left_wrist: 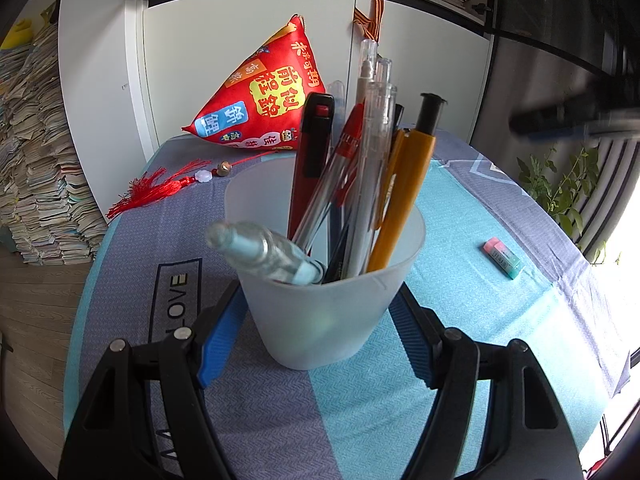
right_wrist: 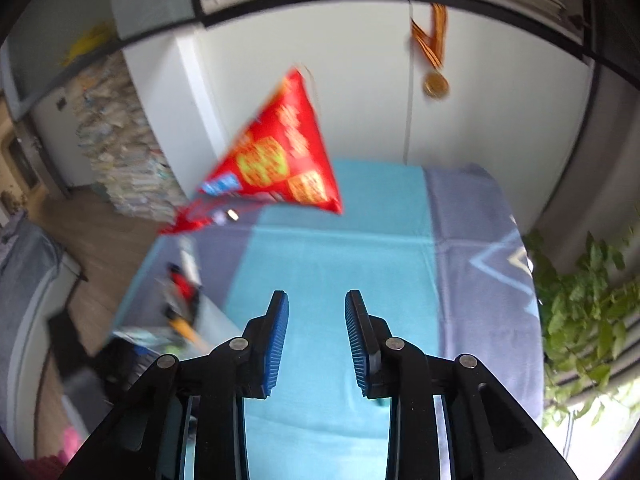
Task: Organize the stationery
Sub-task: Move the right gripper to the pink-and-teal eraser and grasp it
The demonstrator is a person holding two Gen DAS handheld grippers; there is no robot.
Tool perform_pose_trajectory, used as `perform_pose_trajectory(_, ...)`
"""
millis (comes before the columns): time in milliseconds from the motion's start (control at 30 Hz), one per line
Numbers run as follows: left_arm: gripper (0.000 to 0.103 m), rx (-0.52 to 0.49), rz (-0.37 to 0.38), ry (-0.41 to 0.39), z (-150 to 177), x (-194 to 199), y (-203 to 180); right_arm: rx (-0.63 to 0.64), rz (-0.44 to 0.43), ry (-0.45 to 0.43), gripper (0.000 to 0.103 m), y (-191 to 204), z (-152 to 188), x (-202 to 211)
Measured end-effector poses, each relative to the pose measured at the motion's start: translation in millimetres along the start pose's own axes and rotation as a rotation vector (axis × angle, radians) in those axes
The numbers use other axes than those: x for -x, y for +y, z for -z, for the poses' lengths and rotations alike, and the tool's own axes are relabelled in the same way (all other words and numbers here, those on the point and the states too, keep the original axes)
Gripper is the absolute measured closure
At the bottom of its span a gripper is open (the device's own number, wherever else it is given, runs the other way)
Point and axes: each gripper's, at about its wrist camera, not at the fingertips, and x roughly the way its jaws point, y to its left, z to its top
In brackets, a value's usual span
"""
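On the far left, a red tasselled cord with a small bell [left_wrist: 160,188] is lying on the blue-and-grey patterned tablecloth [left_wrist: 460,224], trailing from a red satin pyramid-shaped pouch [left_wrist: 260,108] that is sitting at the far edge against the white cabinet.

Moving to the middle, the left gripper [left_wrist: 320,320] is pinching a frosted translucent plastic cup [left_wrist: 320,300], its blue pads pressing on either side of the cup's lower wall. The cup is standing upright on the cloth, close to the camera, and is holding most of the stationery: a pale blue pen in a clear sleeve [left_wrist: 264,252] leaning out to the left, a red and black utility knife [left_wrist: 312,160], several clear-barrelled pens [left_wrist: 372,128], and an orange pen with a black cap [left_wrist: 408,192]. Judging by how full it is, the gathering appears to be nearly done.

Further right, a small pink and mint-green eraser [left_wrist: 503,258] is lying alone on the cloth, well apart from the cup; it seems to be the one loose item left to collect.

The right gripper [right_wrist: 316,340] is hovering above the turquoise stripe with its jaws spread and nothing between them. Its view is blurred, with the cup only a smear at its left edge, and the eraser is not showing there.
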Motion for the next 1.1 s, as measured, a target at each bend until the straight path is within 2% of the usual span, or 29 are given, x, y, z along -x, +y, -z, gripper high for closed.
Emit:
perform_pose_trajectory(67, 0.031, 0.0, 0.001, 0.001, -0.9, -1.3, 0.9, -0.004, 0.037, 0.071, 0.074, -12.3, 9.9, -16.8)
perform_pose_trajectory(133, 0.029, 0.001, 0.007, 0.016, -0.4, -3.0, 0.6, -0.004, 0.075, 0.179, 0.074, -24.1, 21.5, -41.2)
perform_pose_trajectory(233, 0.029, 0.001, 0.008, 0.021, 0.0, -1.8, -1.0, -0.016, 0.11, 0.268, 0.074, -35.6, 33.8, -64.6)
perform_pose_trajectory(333, 0.029, 0.001, 0.008, 0.021, 0.4, -0.7, -2.7, -0.012, 0.135, 0.313, 0.074, -43.8, 40.3, -80.8)
perform_pose_trajectory(500, 0.029, 0.001, 0.008, 0.021, -0.1, -1.2, -2.5, -0.006, 0.143, 0.339, 0.074, -46.8, 39.6, -91.7)
perform_pose_trajectory(1100, 0.033, 0.0, 0.019, 0.01, -4.8, -3.8, 1.8, -0.012, 0.138, 0.342, 0.074, -48.9, 39.8, -100.8)
